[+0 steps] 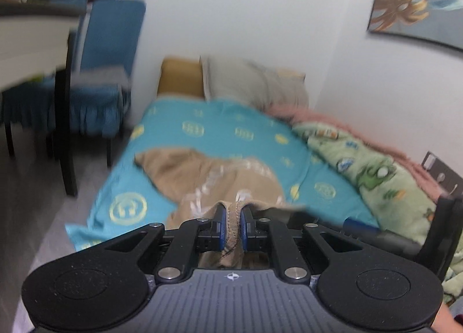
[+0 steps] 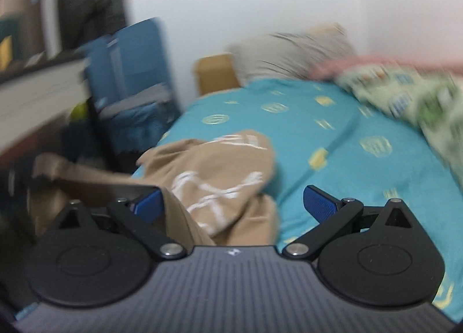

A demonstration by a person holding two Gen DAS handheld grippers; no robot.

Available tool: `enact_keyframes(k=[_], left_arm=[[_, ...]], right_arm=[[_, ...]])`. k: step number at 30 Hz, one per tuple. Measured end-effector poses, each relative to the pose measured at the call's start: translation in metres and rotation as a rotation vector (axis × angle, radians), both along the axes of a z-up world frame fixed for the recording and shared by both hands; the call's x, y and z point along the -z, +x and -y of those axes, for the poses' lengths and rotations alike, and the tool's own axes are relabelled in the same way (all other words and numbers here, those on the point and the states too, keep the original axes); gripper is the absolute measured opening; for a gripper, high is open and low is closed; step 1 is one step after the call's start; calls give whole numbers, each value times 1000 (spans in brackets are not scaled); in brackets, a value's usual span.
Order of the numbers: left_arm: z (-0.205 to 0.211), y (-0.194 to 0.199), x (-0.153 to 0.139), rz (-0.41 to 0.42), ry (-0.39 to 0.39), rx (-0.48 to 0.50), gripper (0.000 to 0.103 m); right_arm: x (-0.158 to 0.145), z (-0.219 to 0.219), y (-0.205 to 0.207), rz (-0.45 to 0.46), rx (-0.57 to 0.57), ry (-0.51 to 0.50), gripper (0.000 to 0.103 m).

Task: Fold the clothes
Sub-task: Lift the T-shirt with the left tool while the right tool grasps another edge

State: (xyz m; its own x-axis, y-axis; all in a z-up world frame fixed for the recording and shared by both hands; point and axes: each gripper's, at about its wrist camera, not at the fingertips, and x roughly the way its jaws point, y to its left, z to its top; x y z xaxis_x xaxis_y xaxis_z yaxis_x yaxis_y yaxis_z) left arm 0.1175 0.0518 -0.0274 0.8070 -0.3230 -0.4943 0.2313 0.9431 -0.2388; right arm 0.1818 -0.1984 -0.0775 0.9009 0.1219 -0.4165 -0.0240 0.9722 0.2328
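A tan garment with white print lies crumpled on a bed with a turquoise sheet. My left gripper is shut on a ribbed edge of the tan garment and holds it up. In the right wrist view the same garment hangs over the bed's left edge. My right gripper is open, its blue pads wide apart, with the cloth lying between and below them. The right gripper's dark body shows at the right of the left wrist view.
A green patterned blanket and a pink one lie bunched along the wall side. A grey pillow sits at the head. A blue-covered chair and a white table stand left of the bed.
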Motion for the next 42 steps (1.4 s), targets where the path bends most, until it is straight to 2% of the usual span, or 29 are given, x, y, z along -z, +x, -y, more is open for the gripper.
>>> enact_keyframes(k=[2,7,10,17,20,22,24,25,27,29,32,35,37,40,42], left_arm=[[2,5,4,-6,-8,20,11],[9,5,-1,47,-49,49,11],[10,1,-8,69,-74,38,11],[1,-9,-19,123,-144,-2,11],[4,-15,-24,149,-130,12,11],[6,-18,-25,158,-129,29,11],[9,-22,-26,179,-116,40,11],[11,-24,-26,189,-110,46,11],[13,-25,-26,197,-105,53,11],[13,-24,-25,192,-105,49,11],[12,-24,-23,186,-96,40,11],[9,-22,-22,178,-103,28,11],[8,-22,-22,172,-108,20,11],[5,-20,-21,165,-113,7,11],[3,-20,-21,167,-119,0,11]], right_arm=[[5,14,7,-31,31,70,103],[30,-8,24,-197,-39,-78,103],[40,-18,25,-244,-97,-118,103],[25,-19,5,-184,-29,-236,103],[6,-7,-10,-55,109,-283,103],[-10,9,-23,61,205,-251,103],[-20,24,-33,130,281,-207,103],[-22,29,-35,133,314,-190,103],[-18,38,-33,98,312,-140,103],[-9,41,-26,22,240,-91,103],[-2,31,-27,-8,171,-69,103],[-9,7,-40,68,43,-69,103],[-12,-9,-48,109,-44,-82,103],[-7,-33,-51,96,-178,-131,103],[2,-46,-44,56,-195,-219,103]])
